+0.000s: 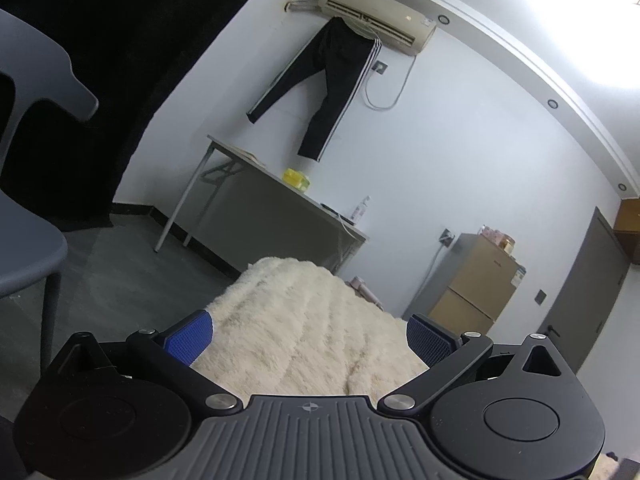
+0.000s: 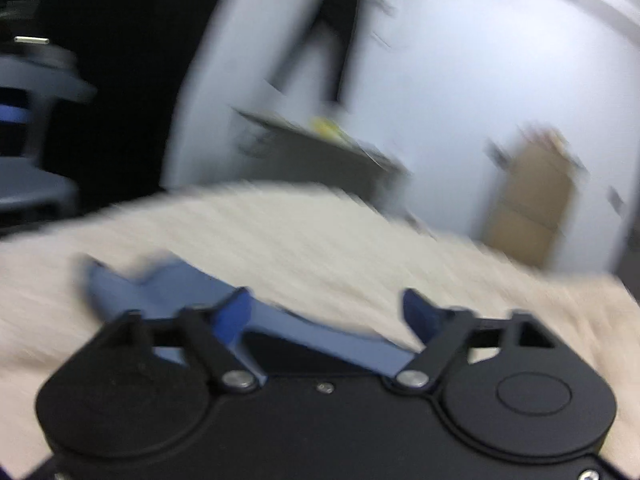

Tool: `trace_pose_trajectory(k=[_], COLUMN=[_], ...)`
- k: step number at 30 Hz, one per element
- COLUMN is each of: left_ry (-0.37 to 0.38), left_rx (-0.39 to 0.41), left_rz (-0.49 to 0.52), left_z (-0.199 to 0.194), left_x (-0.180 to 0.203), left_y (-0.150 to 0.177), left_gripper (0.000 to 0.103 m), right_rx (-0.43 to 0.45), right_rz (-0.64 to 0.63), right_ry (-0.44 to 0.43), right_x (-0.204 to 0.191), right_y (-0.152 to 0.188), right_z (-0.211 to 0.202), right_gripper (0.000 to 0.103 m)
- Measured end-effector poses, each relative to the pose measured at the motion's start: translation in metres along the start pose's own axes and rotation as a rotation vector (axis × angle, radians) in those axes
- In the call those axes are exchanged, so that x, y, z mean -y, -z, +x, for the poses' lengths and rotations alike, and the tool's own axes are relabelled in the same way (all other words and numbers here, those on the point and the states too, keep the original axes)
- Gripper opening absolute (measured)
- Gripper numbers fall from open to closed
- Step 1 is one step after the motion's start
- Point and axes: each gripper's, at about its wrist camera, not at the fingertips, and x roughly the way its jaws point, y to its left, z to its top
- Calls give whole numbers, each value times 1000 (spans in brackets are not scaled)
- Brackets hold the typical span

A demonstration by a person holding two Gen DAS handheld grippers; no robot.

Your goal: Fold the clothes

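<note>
A cream fluffy surface (image 1: 304, 320) lies under both grippers. My left gripper (image 1: 308, 336) is open and empty above it, its blue pads (image 1: 188, 338) wide apart. In the blurred right wrist view a blue garment (image 2: 168, 292) lies on the cream surface (image 2: 320, 240), just under and to the left of my right gripper (image 2: 328, 312). The right gripper is open, with part of the blue cloth showing between its fingers. I cannot tell whether the fingers touch the cloth.
A grey chair (image 1: 28, 240) stands at the left. A folding table (image 1: 260, 192) with a yellow box stands by the far wall. Black trousers (image 1: 328, 80) hang from an air conditioner (image 1: 376, 16). A brown fridge (image 1: 476, 280) and a door (image 1: 580, 300) are at the right.
</note>
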Motion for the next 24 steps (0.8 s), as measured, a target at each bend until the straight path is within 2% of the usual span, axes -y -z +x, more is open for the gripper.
trace_pose_trajectory(k=[1,2,3,5,6,9,11,12,13,15,17,19,20,22,24], left_ry=[0,1,2,3,4,6,8,9,10,10,10,9,7,-1,-1], left_rx=[-3,-5,-5,-3,-2,-7,-14,-18,-20,-18,-14,-12,-12,-21,-28], left_rz=[7,14,18,19,16,-3,-6,-2,6,20,26,21,16,13,18], left_z=[1,1,0,0,0,2,4,5,5,4,2,0,0,2,4], left_x=[1,2,3,3,2,0,0,1,3,5,6,5,5,4,5], left_y=[1,1,1,2,2,2,3,3,3,3,3,3,3,2,3], left_gripper=[103,103,103,103,103,102,102,102,102,103,102,103,103,103,103], right_rx=[-61,-147,-154,-262,-263,-247,-187,-142,-137,-110,-117,-151,-208,-276,-323], right_rz=[42,67,69,114,113,104,152,171,172,183,209,222,229,207,200], right_ry=[43,133,139,211,213,265,311,311,308,277,250,235,207,208,260], right_x=[24,53,54,84,76,73,77,78,84,84,85,86,86,92,97], right_y=[7,26,30,67,72,88,73,62,62,41,24,24,23,28,39], right_z=[8,11,12,-6,0,-22,-24,-20,-22,-1,30,47,66,83,90], right_gripper=[20,19,18,17,18,21,21,22,22,21,21,20,19,16,16])
